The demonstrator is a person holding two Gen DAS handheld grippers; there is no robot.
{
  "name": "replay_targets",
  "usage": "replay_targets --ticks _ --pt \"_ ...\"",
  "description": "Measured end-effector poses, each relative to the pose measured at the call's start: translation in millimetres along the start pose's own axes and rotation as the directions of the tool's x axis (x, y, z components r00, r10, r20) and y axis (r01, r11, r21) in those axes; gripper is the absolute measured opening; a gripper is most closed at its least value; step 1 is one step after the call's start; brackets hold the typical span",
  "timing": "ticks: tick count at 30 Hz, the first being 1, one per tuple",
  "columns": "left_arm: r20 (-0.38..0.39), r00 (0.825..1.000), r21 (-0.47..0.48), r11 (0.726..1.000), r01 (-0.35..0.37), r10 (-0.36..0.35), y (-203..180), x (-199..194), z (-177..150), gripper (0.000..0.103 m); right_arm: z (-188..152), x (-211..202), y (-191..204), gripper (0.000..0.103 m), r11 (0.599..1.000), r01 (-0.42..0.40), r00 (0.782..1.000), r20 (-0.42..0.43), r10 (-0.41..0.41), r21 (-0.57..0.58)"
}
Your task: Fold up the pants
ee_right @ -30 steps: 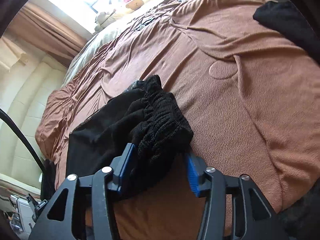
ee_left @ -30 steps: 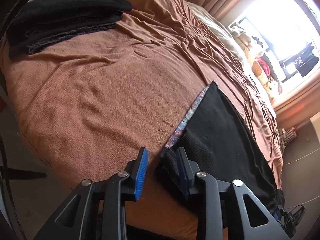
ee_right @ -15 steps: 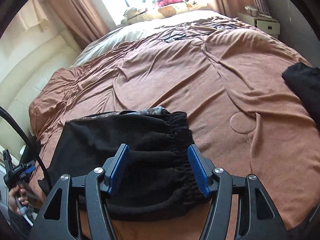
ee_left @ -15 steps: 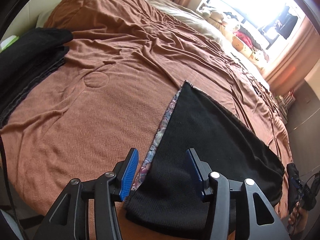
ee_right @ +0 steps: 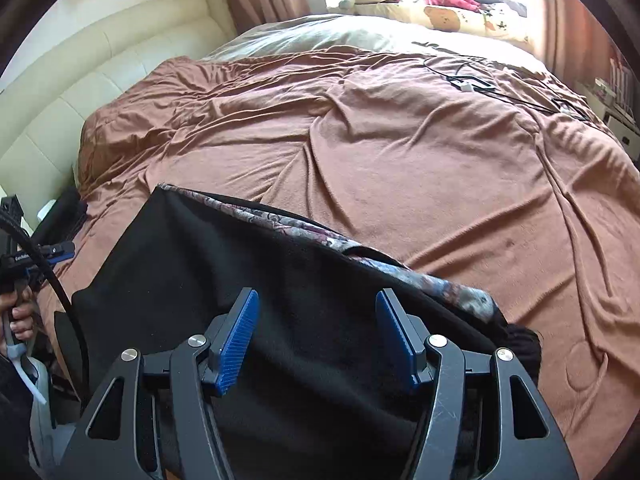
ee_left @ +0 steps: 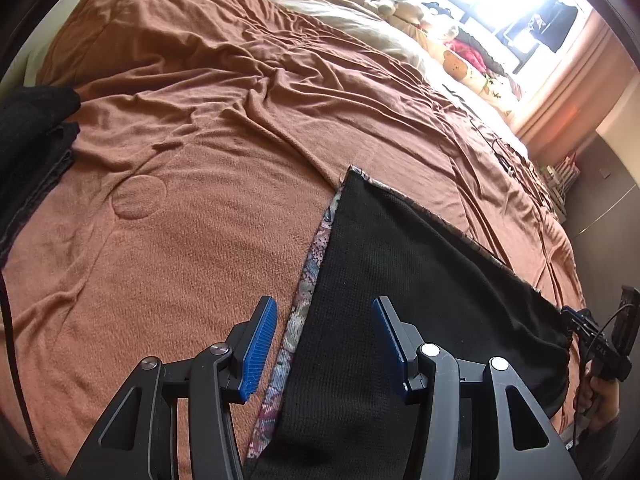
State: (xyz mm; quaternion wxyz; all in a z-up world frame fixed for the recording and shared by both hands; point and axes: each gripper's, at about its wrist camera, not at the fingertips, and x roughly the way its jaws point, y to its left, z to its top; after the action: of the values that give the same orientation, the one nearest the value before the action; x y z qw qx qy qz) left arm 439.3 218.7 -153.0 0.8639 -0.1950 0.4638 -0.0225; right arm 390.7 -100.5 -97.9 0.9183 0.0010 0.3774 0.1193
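Observation:
The black pants lie folded flat on the brown blanket, near the bed's front edge. A floral patterned strip shows along their left edge. My left gripper hovers open over that edge, pads apart and clear of the cloth. In the right wrist view the pants fill the lower middle, with the patterned strip along their far edge and the gathered waistband at the right. My right gripper stands open above the black cloth, holding nothing.
A stack of folded black clothes sits at the blanket's left edge. Soft toys and clothes line the bright window. Cables lie on the far blanket. A cream padded headboard stands on the left. A hand shows at the edge.
The left gripper let go of the pants' corner and opened wider. The right gripper drew back off the waistband. Both views rolled and shifted, and the pants now lie flat.

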Motion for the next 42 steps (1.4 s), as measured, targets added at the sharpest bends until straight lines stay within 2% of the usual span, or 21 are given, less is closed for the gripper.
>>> replay_targets --ticks 8,17,23,27,29,31,33,42 --pt "-0.042 0.999 0.046 0.999 0.004 -0.002 1 31 16 0.052 40 59 18 0.059 0.994 0.013 0.999 -0.049 -0.019 -0.109" --pt "-0.086 0.996 0.059 0.998 0.017 -0.012 3 61 26 0.052 61 118 48 0.059 0.970 -0.016 0.994 -0.111 -0.011 -0.244" --pt "-0.117 0.993 0.083 0.996 0.036 -0.026 -2 77 28 0.052 74 147 57 0.051 0.955 -0.041 0.989 -0.149 -0.003 -0.295" --pt "-0.136 0.990 0.102 0.994 0.033 -0.019 -5 86 28 0.046 77 165 63 0.048 0.940 -0.085 0.978 -0.208 0.016 -0.330" --pt "-0.137 0.990 0.109 0.994 0.029 -0.014 -6 89 30 0.041 77 174 66 0.041 0.933 -0.100 0.972 -0.233 0.018 -0.346" --pt "-0.143 0.990 0.111 0.993 0.028 -0.012 -6 92 32 0.030 78 182 67 0.018 0.932 -0.104 0.968 -0.252 0.014 -0.349" --pt "-0.149 0.989 0.110 0.993 0.038 -0.022 -8 95 34 0.023 83 184 66 0.003 0.937 -0.089 0.969 -0.247 0.003 -0.338" --pt "-0.146 0.989 0.145 0.989 0.000 0.021 -19 107 41 0.017 97 195 66 0.001 0.963 -0.020 0.978 -0.206 -0.038 -0.269"
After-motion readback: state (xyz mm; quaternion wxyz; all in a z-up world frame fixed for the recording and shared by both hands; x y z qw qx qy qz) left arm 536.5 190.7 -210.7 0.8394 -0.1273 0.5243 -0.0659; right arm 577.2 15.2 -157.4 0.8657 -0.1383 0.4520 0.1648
